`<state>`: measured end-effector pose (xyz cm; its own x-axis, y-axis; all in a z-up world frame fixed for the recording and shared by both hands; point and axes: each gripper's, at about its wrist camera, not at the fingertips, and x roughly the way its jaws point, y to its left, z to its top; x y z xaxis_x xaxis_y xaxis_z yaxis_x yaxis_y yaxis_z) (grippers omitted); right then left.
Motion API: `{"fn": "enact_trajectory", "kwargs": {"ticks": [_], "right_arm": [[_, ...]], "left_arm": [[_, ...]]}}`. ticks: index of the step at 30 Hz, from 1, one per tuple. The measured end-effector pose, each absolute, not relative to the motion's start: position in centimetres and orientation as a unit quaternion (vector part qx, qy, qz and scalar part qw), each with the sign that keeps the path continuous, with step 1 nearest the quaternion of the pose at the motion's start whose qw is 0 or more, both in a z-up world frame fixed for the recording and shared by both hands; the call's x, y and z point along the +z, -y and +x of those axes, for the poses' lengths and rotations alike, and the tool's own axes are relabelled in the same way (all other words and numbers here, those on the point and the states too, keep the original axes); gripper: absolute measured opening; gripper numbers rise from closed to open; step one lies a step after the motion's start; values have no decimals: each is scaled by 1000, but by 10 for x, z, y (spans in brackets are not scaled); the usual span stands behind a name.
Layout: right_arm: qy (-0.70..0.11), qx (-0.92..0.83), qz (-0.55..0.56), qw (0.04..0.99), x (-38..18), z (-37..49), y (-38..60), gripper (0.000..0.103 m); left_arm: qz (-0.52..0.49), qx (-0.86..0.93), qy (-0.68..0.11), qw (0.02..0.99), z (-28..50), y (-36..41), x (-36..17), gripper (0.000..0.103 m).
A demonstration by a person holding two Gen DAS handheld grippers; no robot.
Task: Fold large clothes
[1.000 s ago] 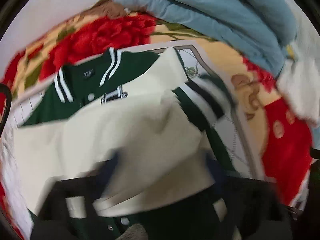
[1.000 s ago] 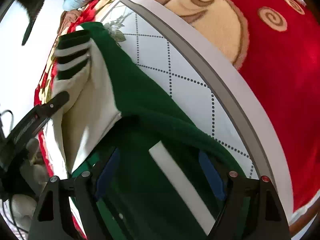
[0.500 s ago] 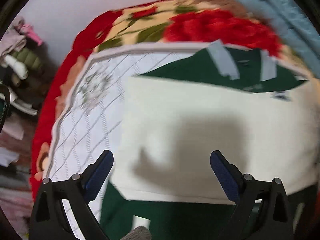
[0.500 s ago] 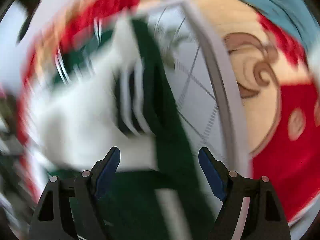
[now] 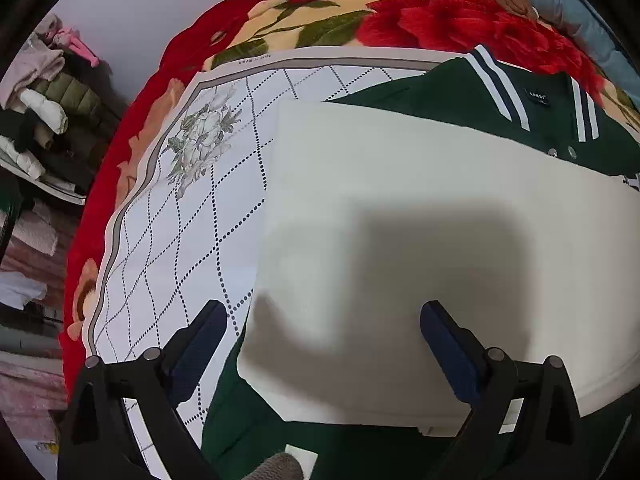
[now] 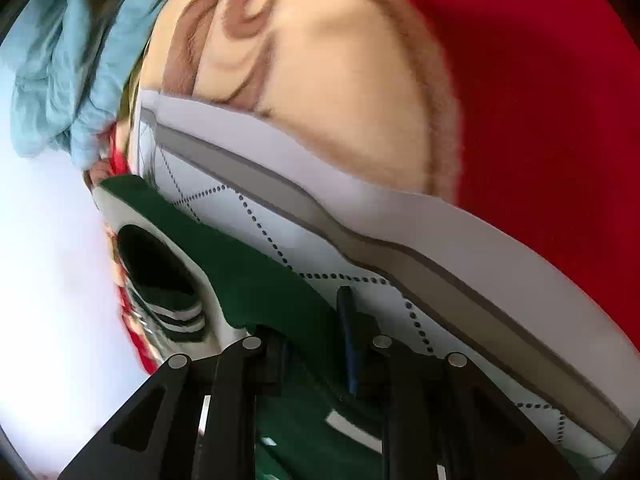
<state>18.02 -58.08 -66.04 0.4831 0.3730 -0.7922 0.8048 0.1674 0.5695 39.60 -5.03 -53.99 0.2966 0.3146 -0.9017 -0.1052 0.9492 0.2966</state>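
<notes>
A green varsity jacket (image 5: 520,104) with cream sleeves lies on a white dotted mat (image 5: 192,216). A cream sleeve (image 5: 420,208) is folded flat across its body. My left gripper (image 5: 324,332) is open and empty, hovering above the sleeve's near edge. In the right wrist view my right gripper (image 6: 316,320) is shut on the jacket's green edge (image 6: 256,276) low against the mat (image 6: 360,240). A striped cuff (image 6: 176,316) shows to the left.
A red floral blanket (image 5: 420,20) covers the bed under the mat. Blue bedding (image 6: 72,64) is piled at the far side. Shelves with stacked clothes (image 5: 36,120) stand beyond the bed's left edge.
My left gripper let go of the cream sleeve, which now lies flat, and drew back open. My right gripper swung down and closed on the jacket's green edge.
</notes>
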Motion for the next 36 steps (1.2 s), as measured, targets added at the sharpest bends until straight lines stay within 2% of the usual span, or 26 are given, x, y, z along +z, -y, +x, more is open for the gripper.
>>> {"fn": "enact_trajectory", "kwargs": {"ticks": [2, 5, 6, 8, 9, 10, 11, 13, 18, 24, 26, 28, 30, 31, 36], "right_arm": [[-529, -182, 532, 636, -638, 201, 575, 25], [-614, -162, 297, 713, -602, 247, 543, 25], [-638, -156, 187, 731, -596, 263, 525, 25], [-648, -144, 81, 743, -599, 275, 507, 25], [-640, -155, 122, 743, -602, 273, 516, 24], [-628, -173, 213, 729, -609, 266, 535, 24], [-605, -202, 358, 682, -625, 249, 564, 24], [-586, -226, 421, 654, -629, 244, 575, 23], [-617, -213, 350, 672, -615, 261, 547, 23], [-648, -188, 265, 688, -613, 292, 516, 26], [-654, -181, 233, 697, -612, 306, 504, 26], [-654, -175, 209, 706, -611, 311, 493, 26], [-648, -167, 211, 713, -608, 317, 483, 23], [-643, -164, 221, 715, -606, 317, 478, 15], [-617, -147, 313, 707, -604, 302, 485, 7]], "left_arm": [[83, 136, -574, 804, 392, 47, -531, 99], [65, 159, -565, 807, 372, 34, -508, 99], [62, 176, -562, 806, 360, 26, -502, 99], [65, 197, -563, 800, 339, 12, -498, 99], [67, 215, -572, 789, 328, 3, -502, 99], [65, 228, -582, 778, 318, -6, -508, 99], [63, 235, -593, 768, 312, -12, -516, 99], [56, 243, -615, 748, 306, -24, -536, 99], [80, 246, -629, 734, 331, -31, -580, 99], [91, 242, -604, 754, 370, -44, -590, 99], [81, 223, -593, 769, 373, -46, -588, 81], [54, 187, -587, 786, 376, -45, -585, 25], [60, 194, -584, 786, 380, -40, -584, 19], [52, 195, -583, 787, 381, -43, -584, 18], [42, 211, -576, 789, 384, -71, -579, 20]]}}
